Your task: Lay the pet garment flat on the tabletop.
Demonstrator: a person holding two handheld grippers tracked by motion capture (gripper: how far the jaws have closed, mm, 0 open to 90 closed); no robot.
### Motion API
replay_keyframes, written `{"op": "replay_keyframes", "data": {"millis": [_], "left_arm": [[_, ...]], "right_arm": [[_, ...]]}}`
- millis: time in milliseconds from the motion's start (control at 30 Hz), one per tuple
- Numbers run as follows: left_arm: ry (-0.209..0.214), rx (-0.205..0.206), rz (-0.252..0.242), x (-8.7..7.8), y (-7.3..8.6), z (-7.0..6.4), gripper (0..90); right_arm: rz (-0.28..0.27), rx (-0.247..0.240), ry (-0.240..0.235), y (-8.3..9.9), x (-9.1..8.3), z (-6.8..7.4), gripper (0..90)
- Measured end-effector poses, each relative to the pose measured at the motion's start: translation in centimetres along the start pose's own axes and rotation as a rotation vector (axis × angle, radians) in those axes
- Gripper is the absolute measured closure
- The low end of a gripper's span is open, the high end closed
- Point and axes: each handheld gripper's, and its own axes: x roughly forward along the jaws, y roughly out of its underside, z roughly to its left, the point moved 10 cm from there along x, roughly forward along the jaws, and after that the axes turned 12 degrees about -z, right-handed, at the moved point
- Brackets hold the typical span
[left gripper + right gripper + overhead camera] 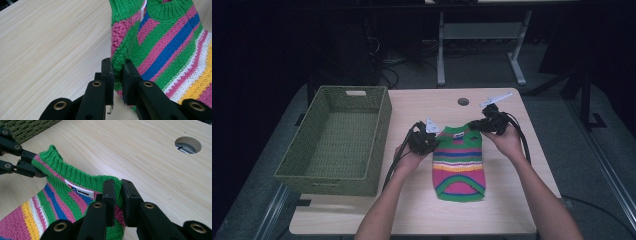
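The striped sweater (160, 47) is being cut off by the top and right edges of the left gripper view, and by the bottom edge of the right gripper view. The lettering on its white label (79, 190) is being rendered too small to be read. The woven basket (23, 127) is being clipped at the top-left corner.

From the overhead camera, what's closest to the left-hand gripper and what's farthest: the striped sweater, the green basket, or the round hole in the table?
From the left gripper:
1. Striped sweater, clamped in its jaws, just to its right.
2. Green basket, to its left.
3. Round hole, far side of the table, to its right.
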Motion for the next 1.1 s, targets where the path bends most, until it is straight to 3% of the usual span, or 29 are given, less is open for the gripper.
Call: {"op": "replay_keyframes", "data": {"millis": [67, 133, 167, 300, 433, 567, 667, 867, 1100], "left_arm": [[-0.019, -0.027, -0.006, 0.1, 0.0, 0.4, 67.9], [-0.028, -0.046, -0.004, 0.1, 0.1, 0.7, 63.1], [-0.047, -0.044, 0.005, 0.1, 0.3, 0.9, 58.2], [-0.064, -0.062, 0.013, -0.1, 0.5, 0.9, 52.6], [-0.023, -0.053, 0.024, 0.0, 0.9, -0.2, 57.3], [0.057, -0.036, 0.047, 0.2, 1.2, -1.7, 72.0], [0.091, -0.013, 0.074, 0.5, 1.6, -2.5, 80.1], [0.095, 0.009, 0.127, 1.4, 2.7, -3.1, 81.5], [0.085, 0.024, 0.133, 1.4, 2.7, -2.9, 81.2]], "right_arm": [[0.007, 0.000, 0.014, 0.1, 0.1, -0.1, 72.7], [0.008, -0.013, 0.070, 0.2, 0.2, -0.8, 57.4], [0.008, -0.008, 0.080, 0.2, 0.2, -1.0, 54.6], [0.015, 0.024, 0.045, 0.8, -0.1, -0.8, 49.1], [0.051, 0.006, 0.004, 2.2, -0.3, 0.0, 53.2], [0.094, 0.024, -0.086, 3.8, -0.6, 1.6, 71.0], [0.151, 0.002, -0.093, 5.1, -0.4, 1.9, 78.4], [0.233, 0.008, -0.079, 7.2, 0.6, 1.6, 81.6], [0.209, 0.054, -0.081, 7.5, 1.0, 1.4, 79.8]]}}
